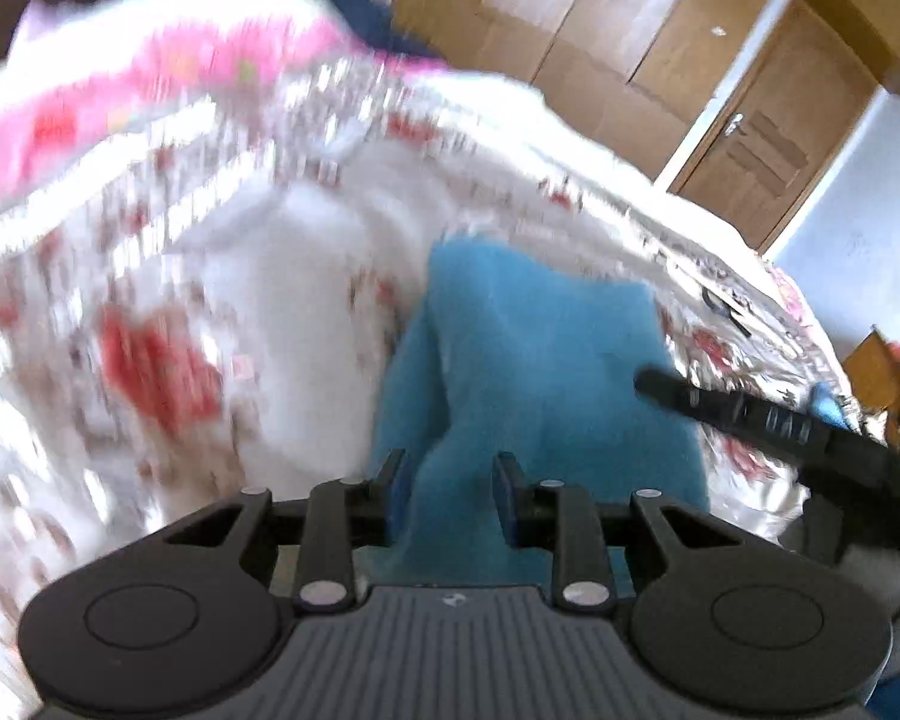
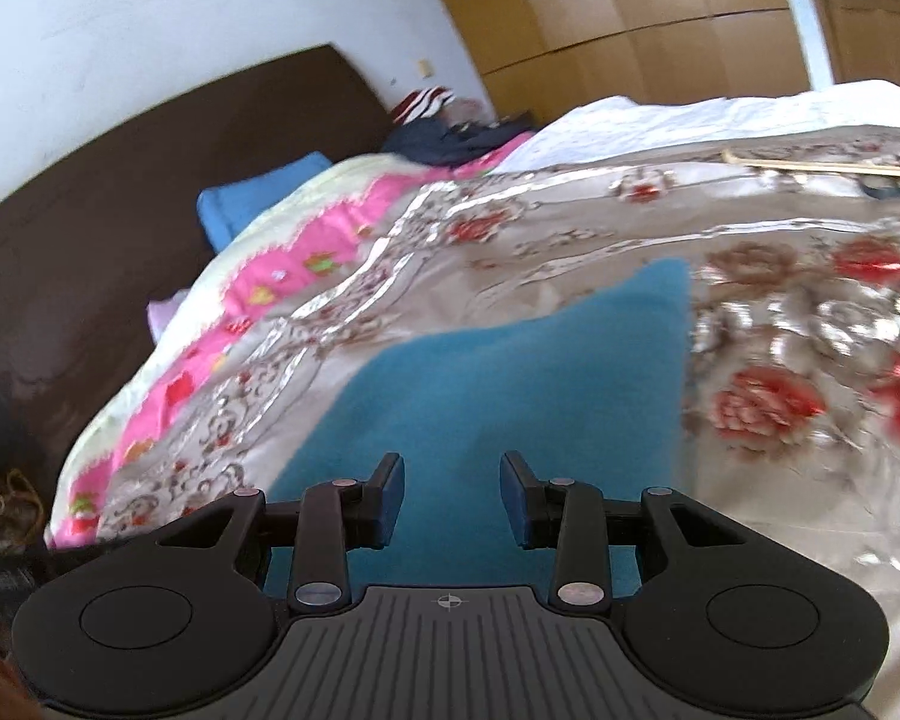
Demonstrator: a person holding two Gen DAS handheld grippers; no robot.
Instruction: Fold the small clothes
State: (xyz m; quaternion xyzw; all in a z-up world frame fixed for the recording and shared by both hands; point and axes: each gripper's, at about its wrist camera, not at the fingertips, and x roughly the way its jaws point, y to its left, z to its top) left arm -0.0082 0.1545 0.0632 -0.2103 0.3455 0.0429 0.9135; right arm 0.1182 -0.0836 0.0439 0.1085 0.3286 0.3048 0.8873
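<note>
A small teal fleece garment (image 1: 528, 372) lies on the floral bedspread (image 1: 150, 360); it also shows in the right wrist view (image 2: 510, 372). My left gripper (image 1: 447, 492) is open over the garment's near edge, with a raised fold of the cloth between its jaws. My right gripper (image 2: 453, 495) is open just above the garment's near part, holding nothing. The other gripper's black body (image 1: 780, 426) reaches in from the right in the left wrist view. The left wrist view is blurred.
The bedspread (image 2: 570, 228) has a pink-bordered quilt (image 2: 282, 276) along its far side. A blue pillow (image 2: 258, 198) and dark clothes (image 2: 456, 138) lie by the brown headboard (image 2: 120, 180). A wooden stick (image 2: 822, 165) lies far right. Wooden wardrobe (image 1: 600, 30) and door (image 1: 768, 138) stand behind.
</note>
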